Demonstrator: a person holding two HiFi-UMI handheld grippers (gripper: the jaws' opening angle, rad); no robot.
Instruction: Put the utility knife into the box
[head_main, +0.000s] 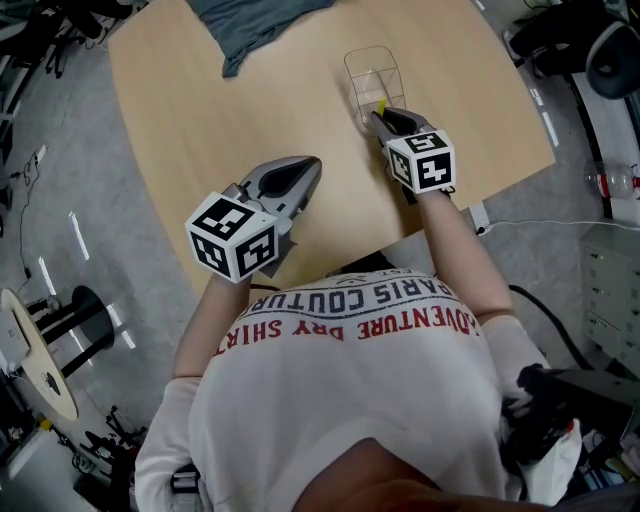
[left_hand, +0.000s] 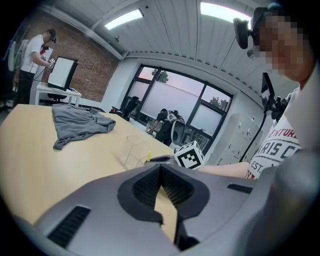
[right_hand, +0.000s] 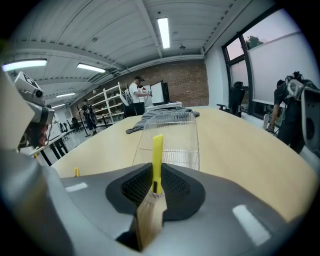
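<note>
A yellow utility knife (right_hand: 157, 157) stands upright between the jaws of my right gripper (right_hand: 156, 184), which is shut on it. In the head view the right gripper (head_main: 386, 116) sits at the near end of a clear plastic box (head_main: 374, 80) on the wooden table (head_main: 200, 110), and the knife's yellow tip (head_main: 381, 105) pokes toward the box. Straight ahead in the right gripper view is the box (right_hand: 171, 136). My left gripper (head_main: 303, 168) hovers over the table to the left of the box, shut with nothing in it; its pads (left_hand: 150, 182) meet at the tips.
A grey cloth (head_main: 250, 25) lies crumpled at the table's far edge, also in the left gripper view (left_hand: 77, 122). The table's curved near edge (head_main: 330, 262) runs just in front of the person's body. People stand at desks (left_hand: 35, 55) far off.
</note>
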